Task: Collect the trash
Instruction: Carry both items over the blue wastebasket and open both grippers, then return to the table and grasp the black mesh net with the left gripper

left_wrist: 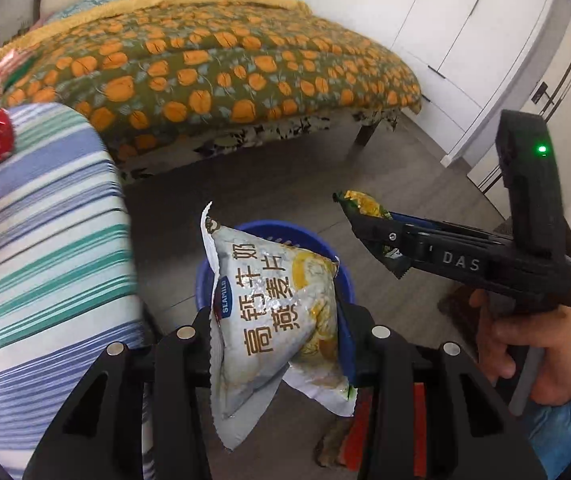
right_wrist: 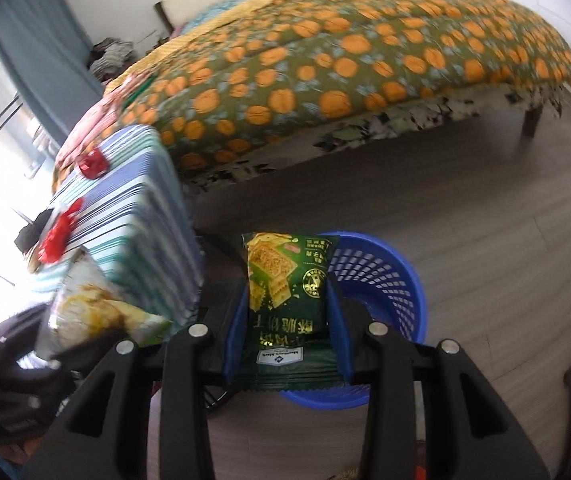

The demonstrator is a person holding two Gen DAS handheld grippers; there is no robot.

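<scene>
The left gripper [left_wrist: 275, 320] clamps a silver oat-flake packet [left_wrist: 269, 312] over the blue basket [left_wrist: 245, 232], rim at twelve o'clock. The right gripper [right_wrist: 287, 320] clenches a green cracker packet [right_wrist: 285, 288], the basket at two o'clock. Released off-centre, either packet could miss.

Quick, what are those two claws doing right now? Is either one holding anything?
Left claw: closed on a silver-white snack packet.
Right claw: closed on a green cracker packet, above the blue basket.
</scene>
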